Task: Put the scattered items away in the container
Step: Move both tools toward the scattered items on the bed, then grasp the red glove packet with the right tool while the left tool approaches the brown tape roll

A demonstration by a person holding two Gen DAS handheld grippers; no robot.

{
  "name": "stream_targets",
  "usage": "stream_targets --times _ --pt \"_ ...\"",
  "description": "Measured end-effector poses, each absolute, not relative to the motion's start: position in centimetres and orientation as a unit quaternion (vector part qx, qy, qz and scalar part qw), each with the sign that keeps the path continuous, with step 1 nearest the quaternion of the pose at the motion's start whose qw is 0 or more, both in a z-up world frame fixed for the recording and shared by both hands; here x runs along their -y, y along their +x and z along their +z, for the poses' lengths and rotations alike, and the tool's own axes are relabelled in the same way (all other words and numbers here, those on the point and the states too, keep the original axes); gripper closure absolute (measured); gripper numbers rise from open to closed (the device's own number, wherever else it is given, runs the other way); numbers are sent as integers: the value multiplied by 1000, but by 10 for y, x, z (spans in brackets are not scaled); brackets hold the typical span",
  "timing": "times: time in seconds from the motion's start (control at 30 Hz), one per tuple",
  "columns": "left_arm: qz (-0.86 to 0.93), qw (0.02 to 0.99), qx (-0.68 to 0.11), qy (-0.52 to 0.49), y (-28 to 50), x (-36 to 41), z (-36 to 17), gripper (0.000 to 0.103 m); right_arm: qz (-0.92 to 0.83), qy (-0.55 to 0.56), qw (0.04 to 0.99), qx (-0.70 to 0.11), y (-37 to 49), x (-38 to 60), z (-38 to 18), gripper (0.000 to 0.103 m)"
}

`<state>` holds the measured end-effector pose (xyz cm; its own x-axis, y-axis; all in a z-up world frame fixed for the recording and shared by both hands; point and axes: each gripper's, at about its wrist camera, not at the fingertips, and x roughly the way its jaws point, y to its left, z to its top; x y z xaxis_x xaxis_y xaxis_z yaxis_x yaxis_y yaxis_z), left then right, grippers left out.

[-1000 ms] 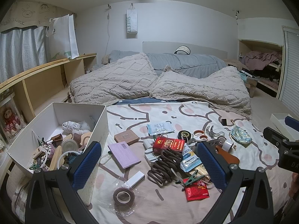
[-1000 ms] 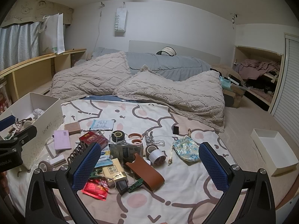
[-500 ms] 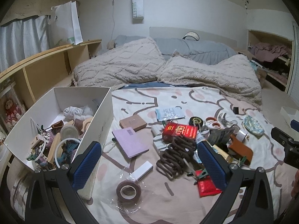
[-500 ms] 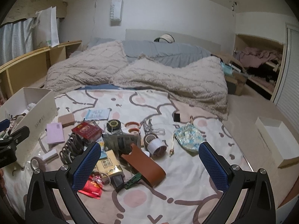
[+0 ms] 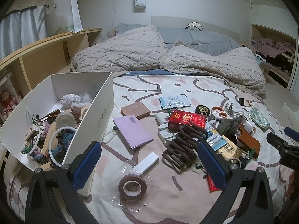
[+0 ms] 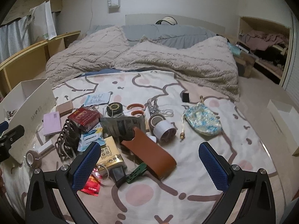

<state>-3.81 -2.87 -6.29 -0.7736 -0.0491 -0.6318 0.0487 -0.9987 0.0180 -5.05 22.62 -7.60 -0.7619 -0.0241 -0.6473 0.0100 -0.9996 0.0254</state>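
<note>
Left wrist, white box (image 5: 97,112), yarn (image 5: 72,99) inside

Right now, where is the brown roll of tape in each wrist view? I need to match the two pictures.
Left wrist: the brown roll of tape lies low in the middle, between the left gripper's open fingers.
Right wrist: the same roll sits at the far left edge, by the white box's near corner.
Shared landmark: the red carton, beside the brown coil.

A bed with a cream, pink-spotted cartoon sheet (image 5: 186,85) fills both frames. On it: a white cardboard box (image 5: 97,115) at left, a lilac notebook (image 5: 130,132), a brown tape roll (image 5: 132,186) lower centre, a tan leather case (image 6: 149,155).
</note>
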Motion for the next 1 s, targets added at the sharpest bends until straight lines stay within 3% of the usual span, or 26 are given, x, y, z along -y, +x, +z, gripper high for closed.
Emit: stream_targets --times 0.77,0.8,0.87,1.0 --pt "-918 47 36 392 -33 31 -121 0 -907 413 69 40 -58 -201 -124 0" --pt "-918 48 36 393 -34 31 -123 1 -906 415 71 38 -57 -199 -125 0" --pt "-915 49 29 399 -35 34 -126 13 -905 418 73 36 -55 -194 -128 0" --pt "-908 48 3 415 -38 43 -134 15 -907 412 63 57 -47 -190 -135 0"
